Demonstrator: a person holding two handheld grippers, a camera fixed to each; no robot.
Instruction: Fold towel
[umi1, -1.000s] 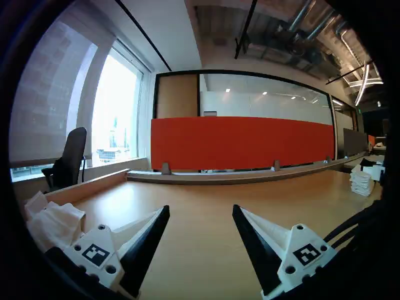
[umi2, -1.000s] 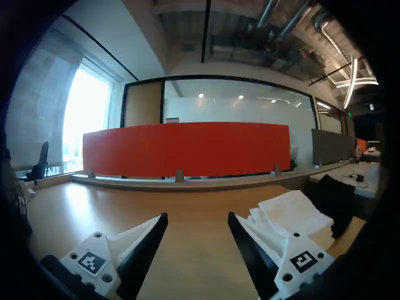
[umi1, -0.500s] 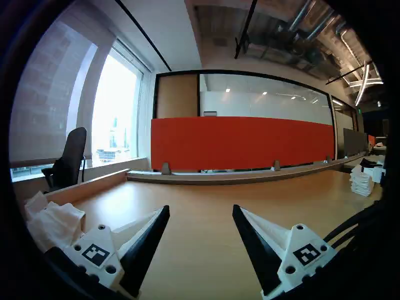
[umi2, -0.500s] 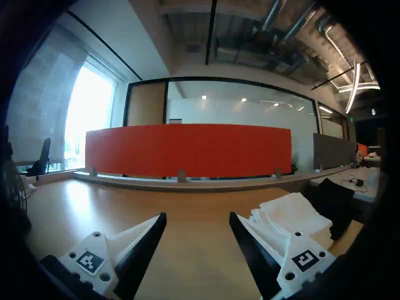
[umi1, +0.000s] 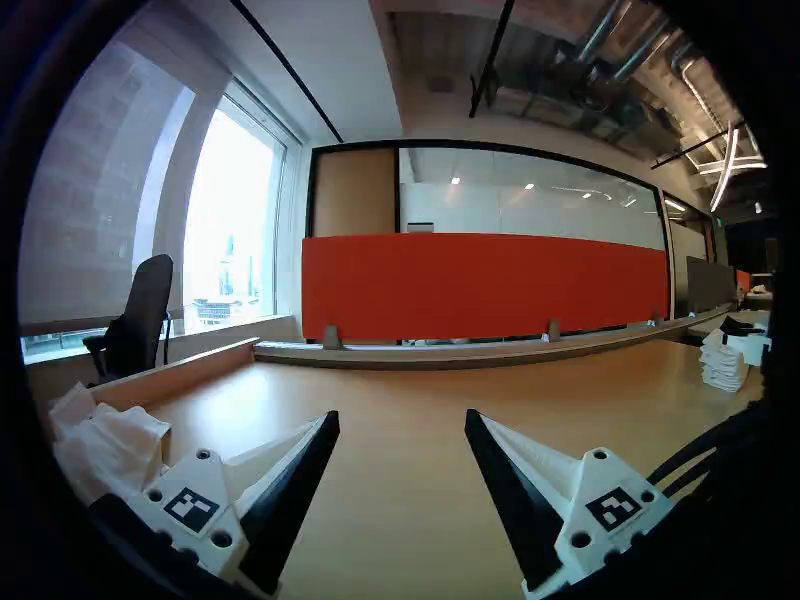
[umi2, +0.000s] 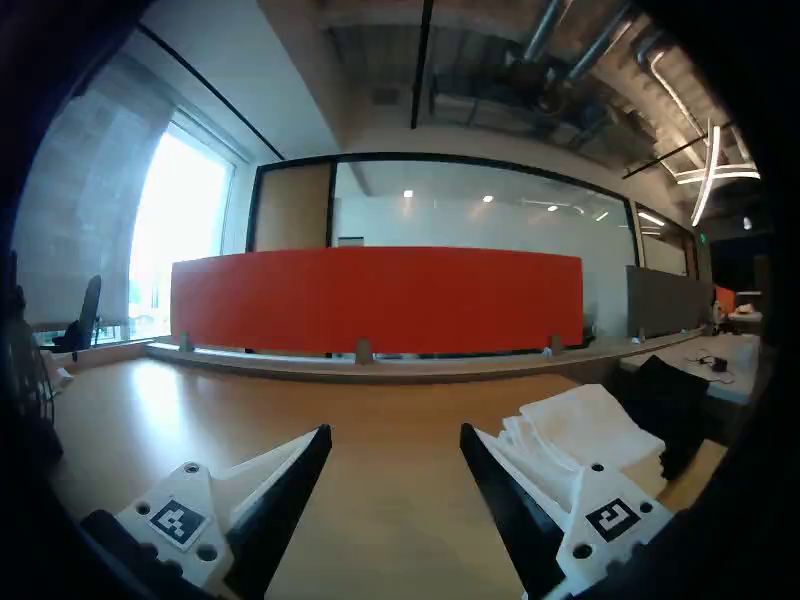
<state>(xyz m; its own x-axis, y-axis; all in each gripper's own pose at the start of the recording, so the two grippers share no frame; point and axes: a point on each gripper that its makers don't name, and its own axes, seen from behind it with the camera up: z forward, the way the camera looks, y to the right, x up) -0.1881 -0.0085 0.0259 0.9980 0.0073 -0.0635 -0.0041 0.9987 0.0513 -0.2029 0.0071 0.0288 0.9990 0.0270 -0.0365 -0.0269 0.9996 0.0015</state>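
Note:
In the left gripper view, my left gripper (umi1: 400, 420) stands open low over the wooden table (umi1: 420, 400), nothing between its fingers. A heap of crumpled white towels (umi1: 105, 445) lies at the left, beside the left finger. A stack of folded white towels (umi1: 724, 362) sits far off at the right. In the right gripper view, my right gripper (umi2: 395, 435) is open over the same table (umi2: 390, 410), holding nothing. The folded towel stack (umi2: 585, 430) lies just behind its right finger.
A red divider panel (umi1: 480, 285) runs along the table's far edge. An office chair (umi1: 135, 320) stands by the window at the left. A black object (umi2: 670, 400) lies beyond the folded stack. Black cables (umi1: 720, 440) hang at the right of the left gripper view.
The right gripper view has tilted slightly; the folded stack sits a little lower in it. The left gripper has not moved.

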